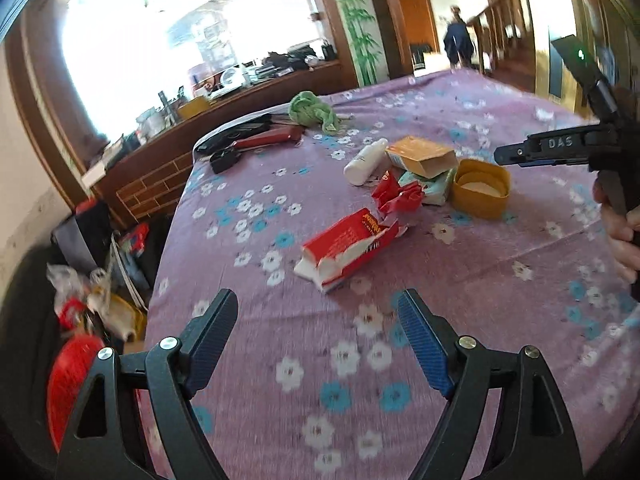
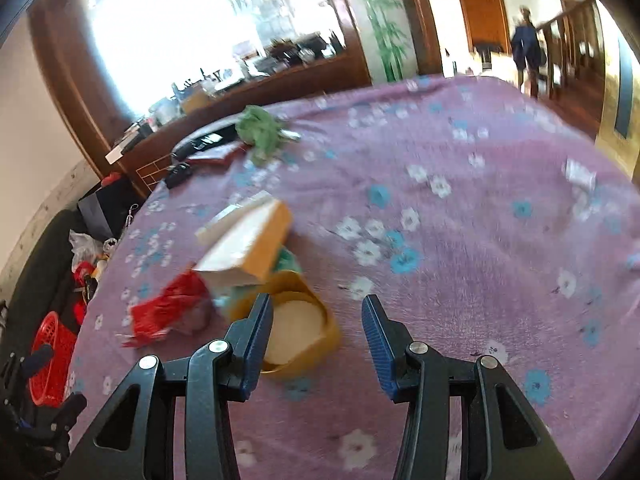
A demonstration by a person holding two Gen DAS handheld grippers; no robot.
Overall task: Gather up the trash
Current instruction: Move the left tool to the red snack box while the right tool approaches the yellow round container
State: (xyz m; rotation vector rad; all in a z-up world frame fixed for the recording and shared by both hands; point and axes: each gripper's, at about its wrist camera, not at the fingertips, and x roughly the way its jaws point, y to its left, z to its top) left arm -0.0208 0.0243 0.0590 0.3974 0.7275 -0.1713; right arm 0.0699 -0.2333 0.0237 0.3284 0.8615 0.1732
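Trash lies on a purple flowered cloth (image 1: 460, 280): a torn red and white carton (image 1: 346, 246), a crumpled red wrapper (image 1: 398, 196), a white bottle (image 1: 366, 160), an orange box (image 1: 422, 156), a teal packet (image 1: 430, 186) and a yellow tub (image 1: 480, 188). My left gripper (image 1: 318, 312) is open and empty, just short of the carton. My right gripper (image 2: 316, 316) is open, its left finger over the yellow tub (image 2: 298, 328), beside the orange box (image 2: 248, 244) and red wrapper (image 2: 168, 308). The right gripper also shows in the left wrist view (image 1: 500, 156).
A green cloth (image 1: 314, 110), a red-handled tool (image 1: 268, 140) and dark items lie at the far left of the table. A red basket (image 2: 52, 356) and bags sit on the floor at the left. A person (image 1: 458, 38) stands in the far doorway.
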